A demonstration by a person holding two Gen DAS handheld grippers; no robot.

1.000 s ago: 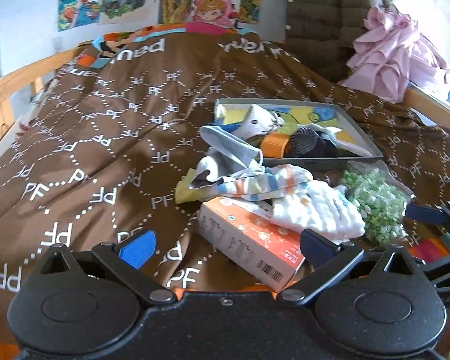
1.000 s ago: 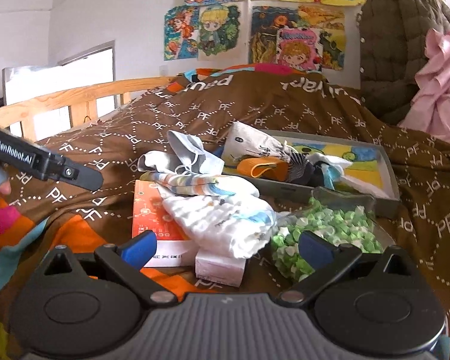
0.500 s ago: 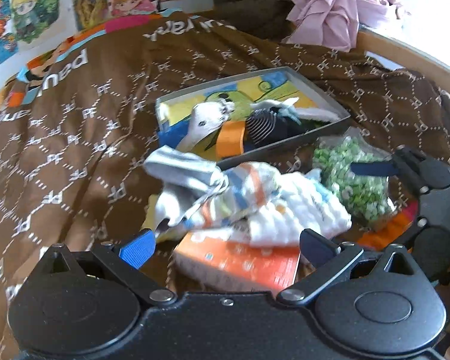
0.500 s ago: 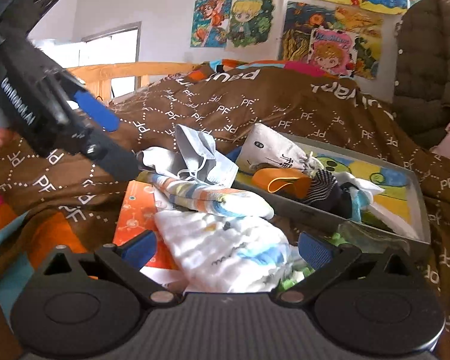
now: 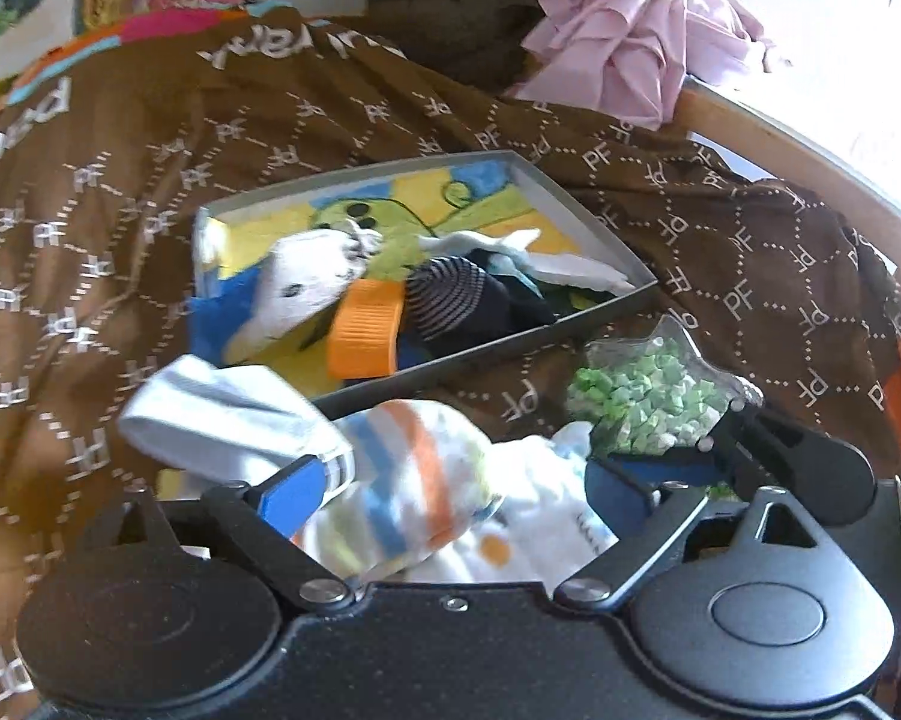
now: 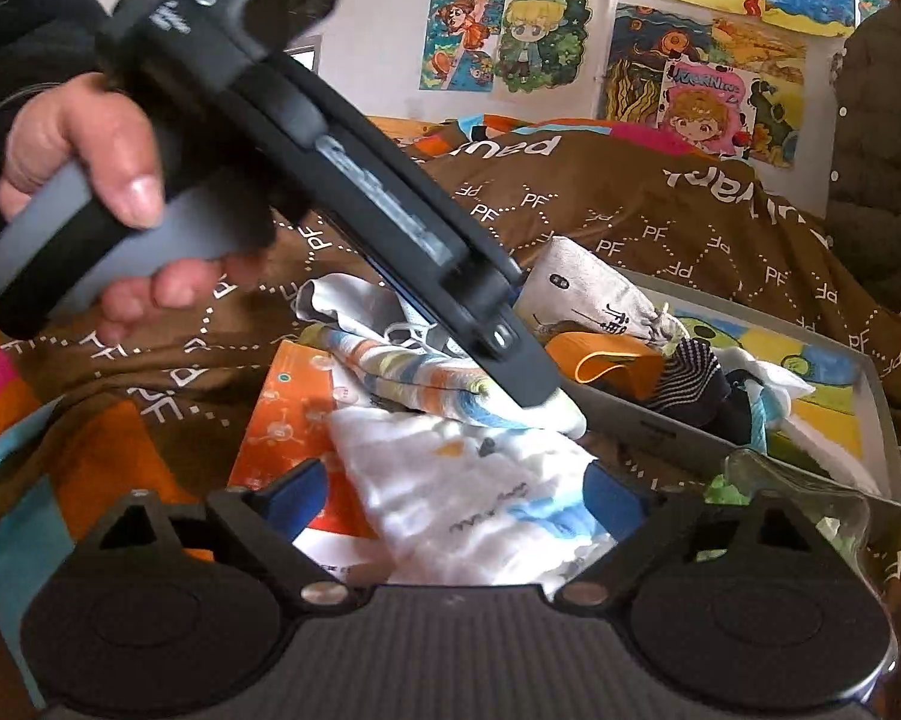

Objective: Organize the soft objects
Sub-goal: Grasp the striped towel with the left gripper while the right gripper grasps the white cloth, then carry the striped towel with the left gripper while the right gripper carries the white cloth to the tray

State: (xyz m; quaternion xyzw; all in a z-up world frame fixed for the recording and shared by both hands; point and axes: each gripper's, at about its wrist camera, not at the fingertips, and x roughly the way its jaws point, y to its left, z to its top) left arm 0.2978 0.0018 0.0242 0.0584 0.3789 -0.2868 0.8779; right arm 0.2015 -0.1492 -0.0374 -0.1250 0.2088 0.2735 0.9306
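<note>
Two soft cloths were heaped together on the brown quilt [image 5: 390,138], just in front of the grey tray [image 5: 594,222]: a striped sock [image 5: 414,480] lay on top of a white muslin cloth [image 6: 468,492], and both rested partly on an orange box [image 6: 288,420]. The left gripper [image 5: 450,480] was placed around the sock, the right gripper [image 6: 456,498] around the muslin. The jaws of both had just been closing a little from their widest, yet they stood wide, and no pad was seen pressing on fabric, so nothing was judged to be held.

Inside the tray, a white pouch [image 5: 306,288], an orange band [image 5: 363,330] and a dark striped sock [image 5: 450,294] were already gathered. A bag of green bits [image 5: 642,402] lay just beside the tray's near wall.

For the step to be done well, each cloth would best be pinched through its full thickness before any lift. The left jaws should be closed on the sock alone, so that the muslin beneath is not dragged along. Crowding between the two tools, which were close together, should be avoided.
</note>
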